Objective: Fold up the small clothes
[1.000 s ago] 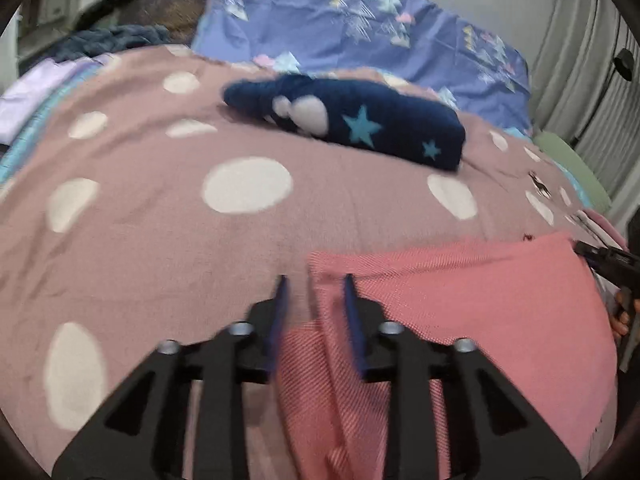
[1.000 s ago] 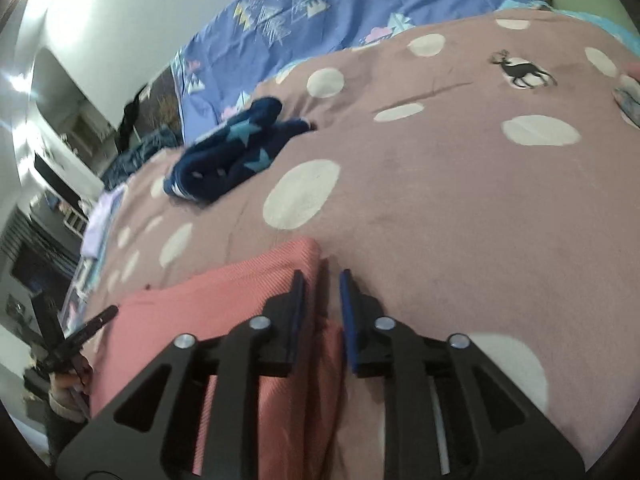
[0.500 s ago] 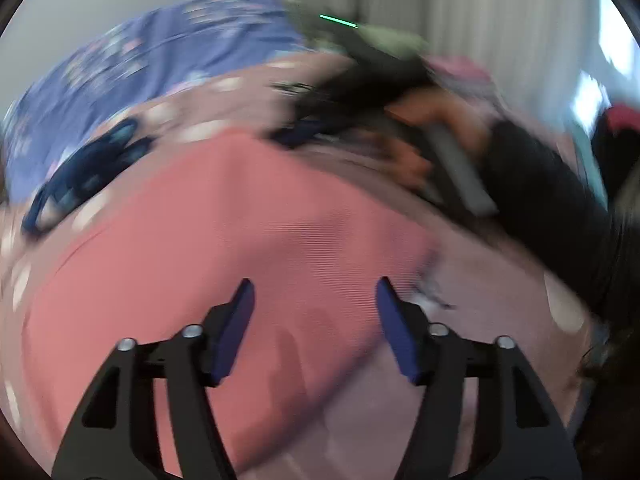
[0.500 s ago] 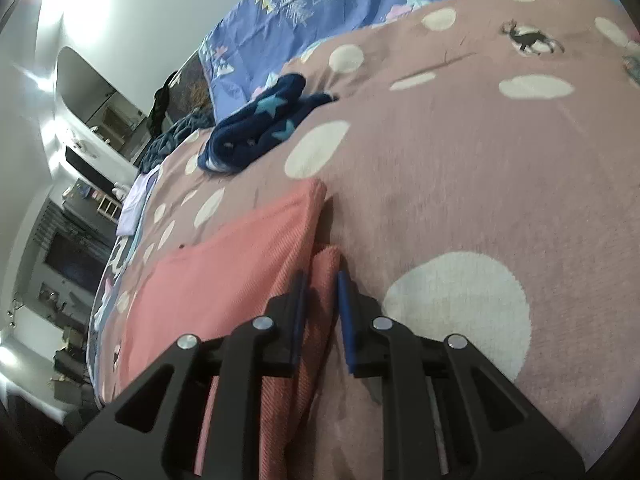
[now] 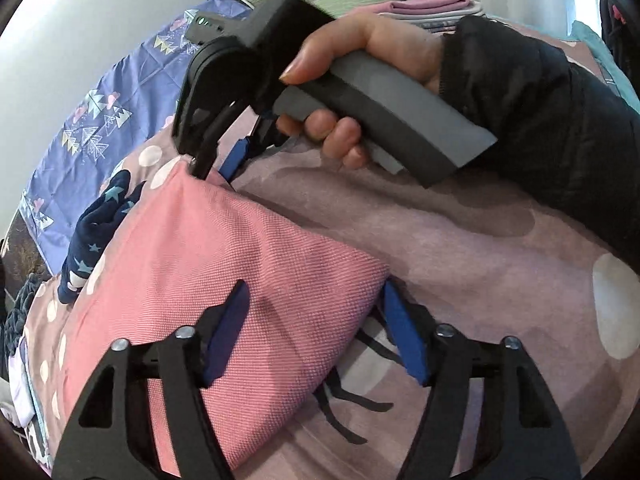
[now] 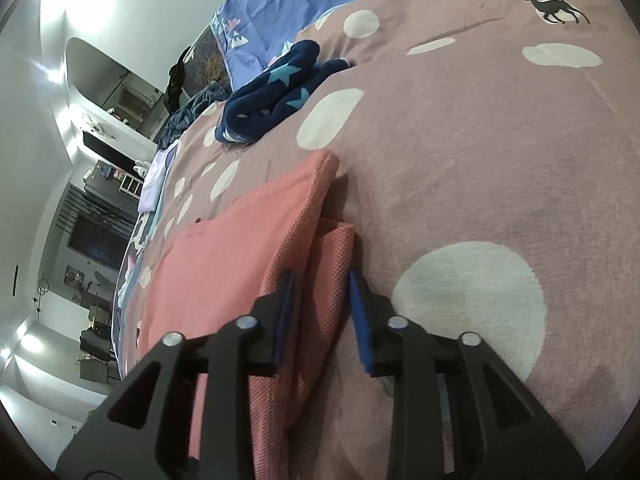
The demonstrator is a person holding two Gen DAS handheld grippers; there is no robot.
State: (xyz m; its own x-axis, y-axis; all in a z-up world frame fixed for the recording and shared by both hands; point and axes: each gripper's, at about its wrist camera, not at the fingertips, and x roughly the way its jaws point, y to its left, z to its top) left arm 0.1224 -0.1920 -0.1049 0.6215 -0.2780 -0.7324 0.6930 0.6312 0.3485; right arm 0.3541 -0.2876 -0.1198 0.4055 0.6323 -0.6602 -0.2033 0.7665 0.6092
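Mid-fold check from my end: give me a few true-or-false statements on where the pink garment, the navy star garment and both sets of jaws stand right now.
1. The pink garment lies folded on the dotted blanket. True.
2. The left gripper is clamped shut on the pink garment. False: its jaws stand wide apart over the garment's corner, pressing nothing.
3. The navy star garment lies on top of the pink garment. False: it lies apart, further up the blanket.
4. The right gripper has a fold of the pink garment between its jaws. True; the jaws have just been opening, and the blue pads look clear of the cloth.
5. A hand holds the right gripper's grey handle. True.
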